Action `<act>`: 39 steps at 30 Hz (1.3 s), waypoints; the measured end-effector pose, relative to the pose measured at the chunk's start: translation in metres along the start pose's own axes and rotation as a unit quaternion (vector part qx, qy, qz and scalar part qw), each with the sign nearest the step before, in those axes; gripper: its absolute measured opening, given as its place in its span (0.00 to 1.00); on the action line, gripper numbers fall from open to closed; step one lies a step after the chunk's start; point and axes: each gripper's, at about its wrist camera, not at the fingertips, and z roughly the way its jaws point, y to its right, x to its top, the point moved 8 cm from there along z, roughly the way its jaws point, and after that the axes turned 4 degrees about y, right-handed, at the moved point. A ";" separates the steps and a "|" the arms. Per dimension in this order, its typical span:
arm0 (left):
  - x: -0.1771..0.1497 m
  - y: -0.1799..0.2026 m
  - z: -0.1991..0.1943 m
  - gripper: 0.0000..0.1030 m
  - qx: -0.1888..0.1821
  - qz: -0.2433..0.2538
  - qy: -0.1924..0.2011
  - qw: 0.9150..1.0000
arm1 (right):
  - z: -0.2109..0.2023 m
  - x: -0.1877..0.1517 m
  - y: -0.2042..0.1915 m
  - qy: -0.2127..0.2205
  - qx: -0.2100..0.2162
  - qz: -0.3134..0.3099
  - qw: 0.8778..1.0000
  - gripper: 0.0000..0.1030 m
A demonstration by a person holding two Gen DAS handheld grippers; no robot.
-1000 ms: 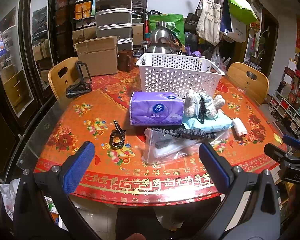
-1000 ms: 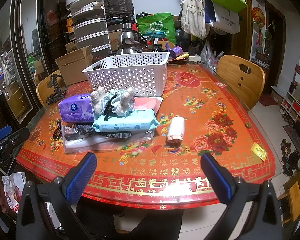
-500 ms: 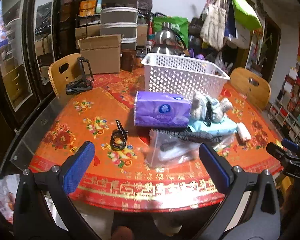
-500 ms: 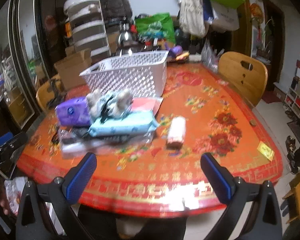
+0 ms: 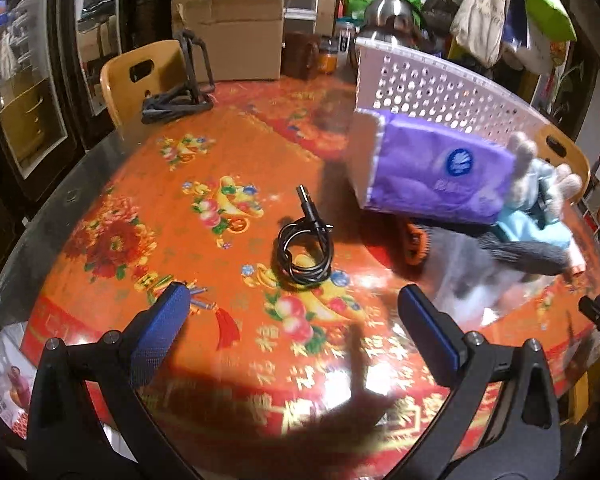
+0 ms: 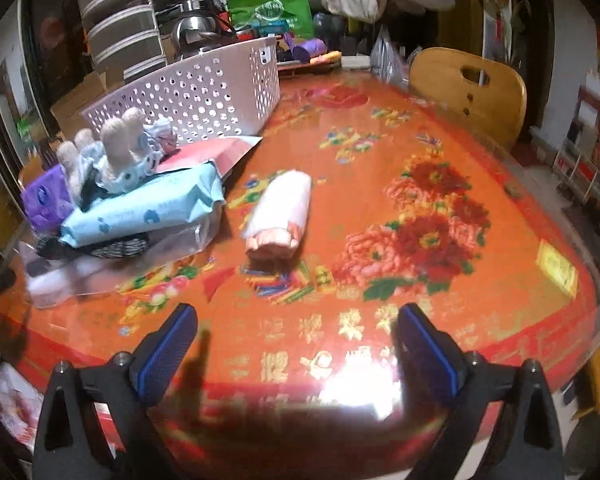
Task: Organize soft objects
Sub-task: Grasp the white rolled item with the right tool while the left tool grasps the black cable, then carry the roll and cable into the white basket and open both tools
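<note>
left gripper [image 5: 292, 312] spread, empty | right gripper [image 6: 296, 332] spread, empty | purple tissue pack [image 5: 440, 168] ahead-right of left gripper

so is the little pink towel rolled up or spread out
Rolled up. In the right wrist view the pink towel lies on the table as a compact cylinder, its layered end facing the camera, apart from the pile beside the white basket.

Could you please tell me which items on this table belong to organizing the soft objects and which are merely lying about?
Job:
purple tissue pack
grey plush toy
light-blue wipes pack
pink rolled cloth
white perforated plastic basket

Lying about:
coiled black cable
brown cardboard box
steel kettle
</note>
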 end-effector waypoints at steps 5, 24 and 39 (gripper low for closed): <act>0.002 -0.002 0.028 0.79 0.015 0.015 -0.019 1.000 | 0.009 0.007 -0.005 0.008 0.003 -0.013 1.000 0.89; 0.018 0.009 0.055 0.35 -0.015 0.042 -0.019 0.999 | 0.041 0.040 -0.012 -0.006 0.002 -0.037 0.999 0.37; 0.027 0.014 0.029 0.34 -0.011 0.052 0.010 0.999 | 0.021 0.049 -0.009 0.021 0.003 -0.032 0.999 0.30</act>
